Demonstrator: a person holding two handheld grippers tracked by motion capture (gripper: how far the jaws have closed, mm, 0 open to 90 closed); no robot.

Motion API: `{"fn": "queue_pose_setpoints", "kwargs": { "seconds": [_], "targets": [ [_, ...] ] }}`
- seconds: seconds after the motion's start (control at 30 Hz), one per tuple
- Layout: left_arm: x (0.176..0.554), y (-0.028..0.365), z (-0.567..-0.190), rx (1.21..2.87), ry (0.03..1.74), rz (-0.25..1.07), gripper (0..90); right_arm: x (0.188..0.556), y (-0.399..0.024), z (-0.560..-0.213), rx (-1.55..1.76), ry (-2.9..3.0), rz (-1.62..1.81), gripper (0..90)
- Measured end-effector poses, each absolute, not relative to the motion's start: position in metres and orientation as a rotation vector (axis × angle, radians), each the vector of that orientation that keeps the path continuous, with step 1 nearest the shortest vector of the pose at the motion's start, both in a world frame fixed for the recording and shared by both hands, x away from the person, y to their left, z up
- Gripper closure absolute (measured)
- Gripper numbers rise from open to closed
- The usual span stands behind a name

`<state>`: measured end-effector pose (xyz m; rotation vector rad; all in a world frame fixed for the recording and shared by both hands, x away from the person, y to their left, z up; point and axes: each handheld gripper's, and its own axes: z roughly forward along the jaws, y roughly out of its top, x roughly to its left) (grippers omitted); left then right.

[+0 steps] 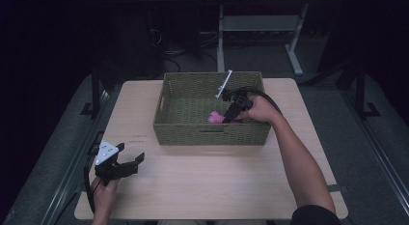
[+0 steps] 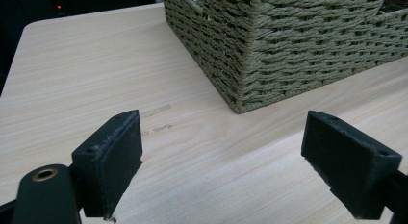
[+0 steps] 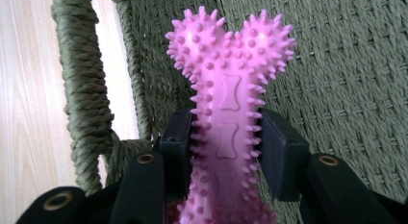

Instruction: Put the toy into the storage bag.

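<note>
Two grippers are mine to watch: my left gripper (image 1: 129, 163) hovers low over the pale wood-grain counter (image 1: 202, 186) near its front left corner, jaws spread wide with nothing between them, the woven olive-green rectangular basket (image 2: 288, 46) just ahead of it. To the right, my right gripper (image 3: 226, 152) reaches down inside that basket near its front wall, jaws clenched on the shaft of a pink spiky rubber bone-shaped toy (image 3: 228, 89), whose knobbed end points toward the basket's woven floor.
</note>
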<state>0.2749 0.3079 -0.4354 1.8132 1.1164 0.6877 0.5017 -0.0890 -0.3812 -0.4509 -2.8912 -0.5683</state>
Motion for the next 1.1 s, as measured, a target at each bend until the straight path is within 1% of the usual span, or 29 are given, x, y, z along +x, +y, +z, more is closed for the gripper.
{"fn": "queue_pose_setpoints", "kwargs": {
  "seconds": [1.1],
  "targets": [
    [0.275, 0.307, -0.435, 1.817, 1.112, 0.688, 13.9, 0.508, -0.088, -0.395, -0.509, -2.886, -0.516, 57.3]
  ]
}}
